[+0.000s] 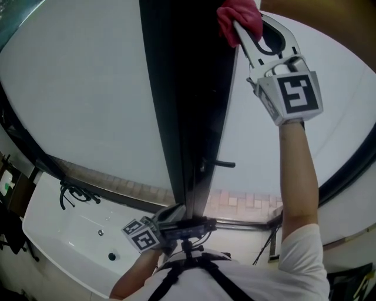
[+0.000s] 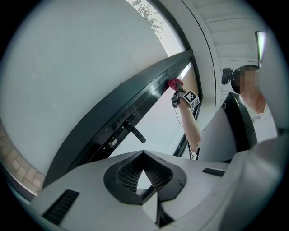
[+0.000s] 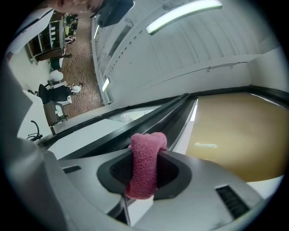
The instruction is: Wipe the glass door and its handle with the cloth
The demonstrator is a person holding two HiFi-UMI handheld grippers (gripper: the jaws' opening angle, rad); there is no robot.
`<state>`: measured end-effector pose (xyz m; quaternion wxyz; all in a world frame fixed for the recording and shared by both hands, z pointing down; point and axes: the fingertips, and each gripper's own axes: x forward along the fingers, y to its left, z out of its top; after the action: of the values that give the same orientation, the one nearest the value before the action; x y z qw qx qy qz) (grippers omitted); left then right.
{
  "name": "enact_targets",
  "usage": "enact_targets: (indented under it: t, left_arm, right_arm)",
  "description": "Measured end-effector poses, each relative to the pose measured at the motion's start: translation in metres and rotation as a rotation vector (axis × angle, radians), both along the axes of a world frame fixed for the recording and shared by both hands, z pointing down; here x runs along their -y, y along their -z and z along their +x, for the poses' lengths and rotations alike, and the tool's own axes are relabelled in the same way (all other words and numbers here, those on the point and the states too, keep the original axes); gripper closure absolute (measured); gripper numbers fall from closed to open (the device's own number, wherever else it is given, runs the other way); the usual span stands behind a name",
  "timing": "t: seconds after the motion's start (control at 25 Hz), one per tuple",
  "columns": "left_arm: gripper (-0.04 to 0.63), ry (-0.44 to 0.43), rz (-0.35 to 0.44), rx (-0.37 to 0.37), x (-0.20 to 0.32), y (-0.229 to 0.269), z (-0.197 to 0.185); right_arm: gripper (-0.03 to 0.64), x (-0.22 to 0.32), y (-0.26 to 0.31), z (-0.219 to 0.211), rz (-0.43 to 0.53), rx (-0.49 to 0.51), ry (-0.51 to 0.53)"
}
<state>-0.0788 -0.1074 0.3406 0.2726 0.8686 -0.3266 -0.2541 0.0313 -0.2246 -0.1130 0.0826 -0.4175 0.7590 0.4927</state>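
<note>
One pink cloth, clamped inside right gripper

Daylight through the pale frosted glass panes leaves the dark metal door frame nearly black. A long ceiling strip light glares; both gripper views vignette darkly.

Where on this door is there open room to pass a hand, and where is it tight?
Free: the wide left pane beside the dark frame, and the right pane between that frame and the raised arm, below the right gripper. Tight: around the handle, and up top where the cloth is at the frame.
</note>
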Motion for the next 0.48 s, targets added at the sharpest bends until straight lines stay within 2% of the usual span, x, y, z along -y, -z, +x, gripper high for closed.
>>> enact_targets:
  t: [0.24, 0.48]
  left_arm:
    - [0.603, 0.005, -0.004, 0.001, 0.003, -0.002, -0.004]
    - [0.603, 0.011, -0.024, -0.009, -0.001, -0.010, -0.005]
  right_arm:
    - [0.518, 0.022, -0.045, -0.039, -0.003, -0.210, -0.094]
    - [0.518, 0.027, -0.074, -0.044, -0.044, -0.249, -0.088]
